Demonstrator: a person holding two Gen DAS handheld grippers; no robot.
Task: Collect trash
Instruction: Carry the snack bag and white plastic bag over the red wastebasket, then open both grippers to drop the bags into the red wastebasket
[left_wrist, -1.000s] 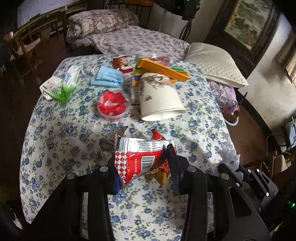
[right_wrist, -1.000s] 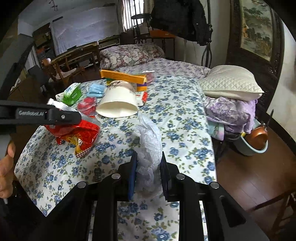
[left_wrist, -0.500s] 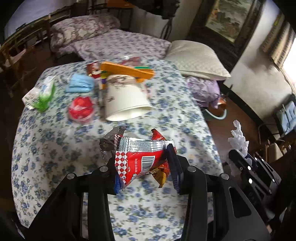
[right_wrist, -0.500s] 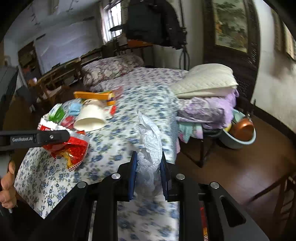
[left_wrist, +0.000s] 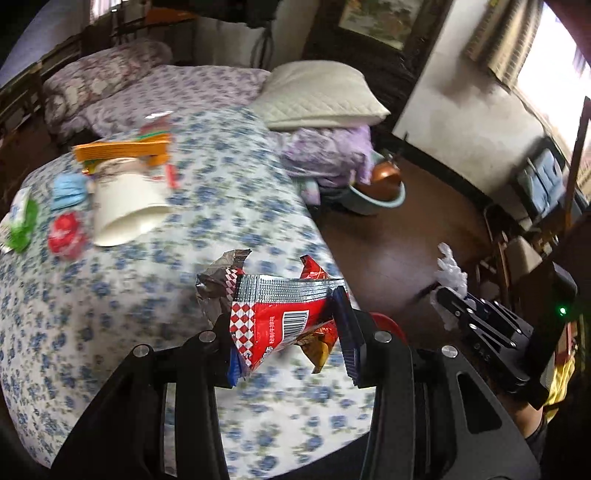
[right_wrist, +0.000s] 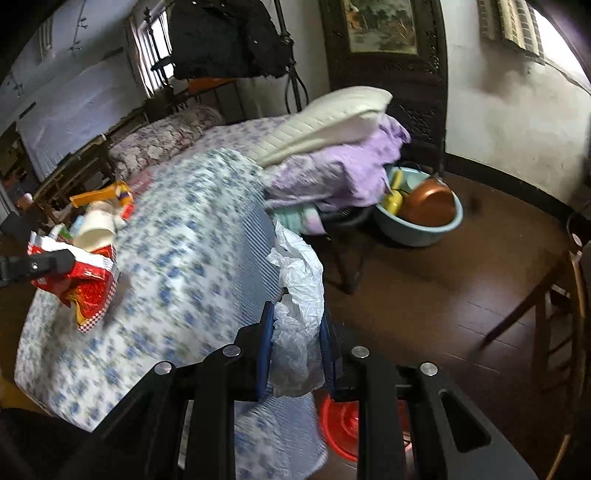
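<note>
Both grippers carry trash above the floral tablecloth's edge.

The left gripper (left_wrist: 291, 332) pinches a red snack wrapper (left_wrist: 280, 321) between its jaws above the floral tablecloth (left_wrist: 110, 295); the right gripper (right_wrist: 297, 343) has its jaws clamped on a crumpled white plastic bag (right_wrist: 299, 295), with a red bin (right_wrist: 340, 424) on the wooden floor below. A paper cup (left_wrist: 122, 206) lies tipped over on the cloth.

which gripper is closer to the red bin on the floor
Right. The right gripper, shut on crumpled white plastic, hangs almost over the red bin. The left gripper, holding red snack wrappers, is above the table's edge.
</note>
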